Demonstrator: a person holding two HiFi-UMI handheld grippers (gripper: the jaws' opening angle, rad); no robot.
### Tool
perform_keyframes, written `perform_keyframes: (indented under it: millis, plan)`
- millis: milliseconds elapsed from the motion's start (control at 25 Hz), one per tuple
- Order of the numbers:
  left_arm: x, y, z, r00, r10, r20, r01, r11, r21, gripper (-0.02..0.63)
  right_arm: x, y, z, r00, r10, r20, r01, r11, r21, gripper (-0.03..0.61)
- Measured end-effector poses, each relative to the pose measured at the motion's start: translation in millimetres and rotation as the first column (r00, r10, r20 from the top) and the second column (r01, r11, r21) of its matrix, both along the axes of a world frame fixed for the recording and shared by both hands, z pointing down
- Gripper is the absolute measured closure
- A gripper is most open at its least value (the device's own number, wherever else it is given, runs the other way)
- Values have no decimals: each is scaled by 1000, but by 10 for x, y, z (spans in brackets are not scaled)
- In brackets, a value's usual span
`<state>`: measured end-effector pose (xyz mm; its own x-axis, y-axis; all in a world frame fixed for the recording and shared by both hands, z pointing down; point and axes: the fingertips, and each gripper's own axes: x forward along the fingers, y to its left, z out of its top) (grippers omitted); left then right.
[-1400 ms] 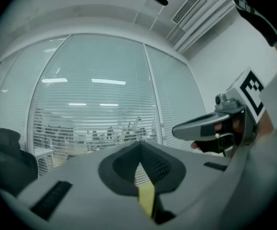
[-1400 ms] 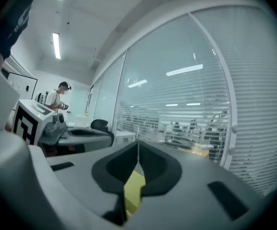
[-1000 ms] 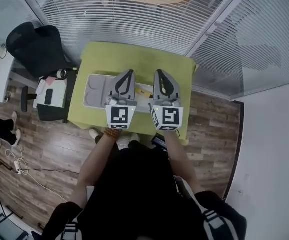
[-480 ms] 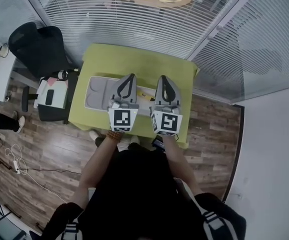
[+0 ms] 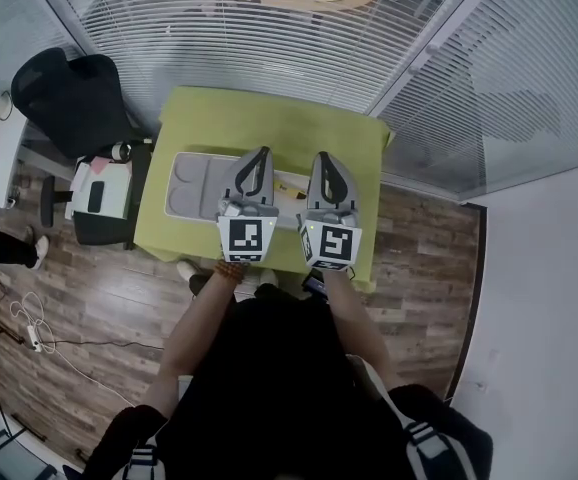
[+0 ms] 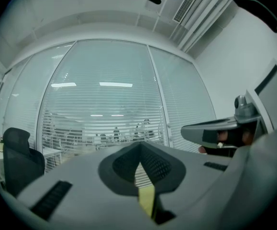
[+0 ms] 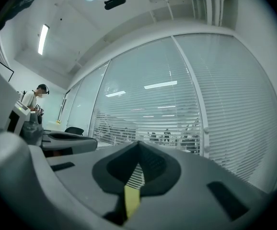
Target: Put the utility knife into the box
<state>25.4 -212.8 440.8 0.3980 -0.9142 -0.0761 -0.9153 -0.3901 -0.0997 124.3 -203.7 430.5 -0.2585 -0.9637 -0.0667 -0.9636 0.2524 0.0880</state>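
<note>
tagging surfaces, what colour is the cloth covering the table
The cloth table cover is plain yellow-green, with no pattern; the head view shows it best.

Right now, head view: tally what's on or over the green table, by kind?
Tools: 2 (left tool, right tool, both shut, nothing held)
Grey box: 1
Utility knife: 1 (yellow, mostly hidden between the tools)
Total: 4

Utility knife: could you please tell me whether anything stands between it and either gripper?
Nothing visible does: in the head view the yellow utility knife lies between the left gripper and right gripper, both shut and empty.
</note>
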Motion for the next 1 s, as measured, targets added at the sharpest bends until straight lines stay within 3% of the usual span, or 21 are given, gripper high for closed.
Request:
perform_keyframes:
  millis: [400,1000]
  plan:
    - [44,11,7,1000,1,-4,-1,1000,3,604,144,18,23,1000,9,0,-9,1000,-3,578]
    - [126,85,36,1000,19,-22,-19,1000,-10,604,722,81,71,993,113,-40,-113,994,-6,578]
